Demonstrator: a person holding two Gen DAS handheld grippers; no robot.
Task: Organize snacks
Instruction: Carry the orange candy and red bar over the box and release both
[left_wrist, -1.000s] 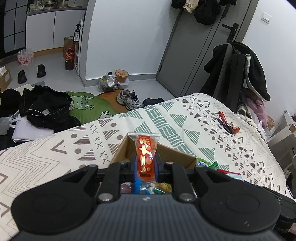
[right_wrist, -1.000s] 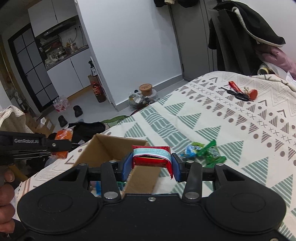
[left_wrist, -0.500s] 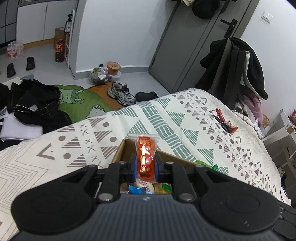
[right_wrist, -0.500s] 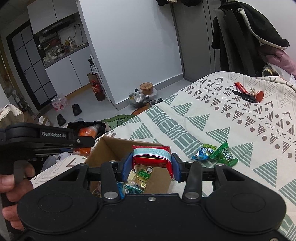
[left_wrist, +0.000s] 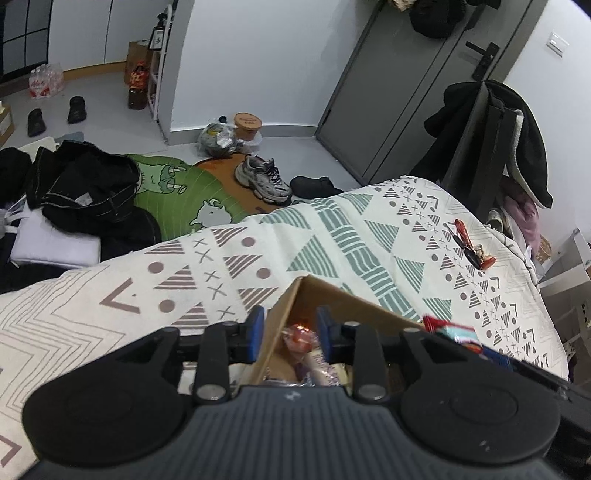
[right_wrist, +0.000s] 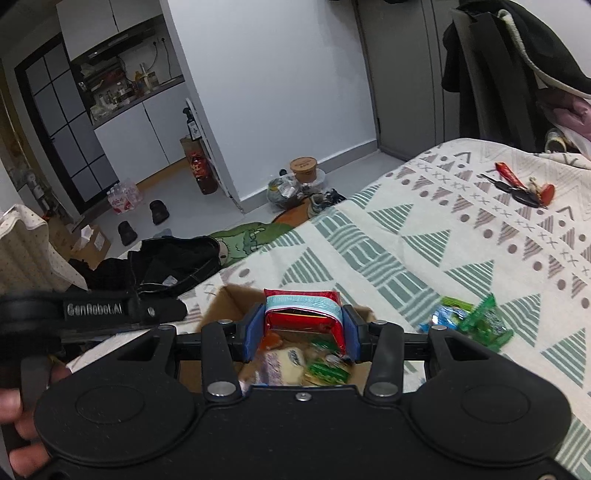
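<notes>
Since a second ago: left gripper (left_wrist: 288, 334) has been opening its jaws, and the red-and-gold packet (left_wrist: 301, 332) that stood clamped upright between them is now lying loose in the box below; both hands are drifting in over the box.
Bed (left_wrist: 332, 236): serving as the work surface, its patterned cover carrying the box, the leftover snacks and a bunch of keys (right_wrist: 521, 188) well apart at the far side.
Cardboard box (left_wrist: 354, 306): sitting open on the bed as the collecting bin, so everything is heading here; already holding several wrappers.
Left gripper: jaws are standing released, straddling the box's near corner, nothing between the pads; judged to be finishing a drop.
Right gripper (right_wrist: 302, 332): jaws are clenching a red pouch with a pale blue band (right_wrist: 303, 314), holding it flat and crosswise above the box opening, likely so it falls straight in once let go.
Loose snacks (right_wrist: 469, 321): green and blue wrappers are waiting on the bed just right of the box, not yet sorted.
Left wrist view only: is showing the dropped packet inside the box, plus the tip of the right gripper's pouch poking in at the right.
Right wrist view only: is showing the loose snacks still outside, the box's contents (white and green wrappers), and the left gripper's handle with a person's hand (right_wrist: 14, 417) around it at the left edge.
</notes>
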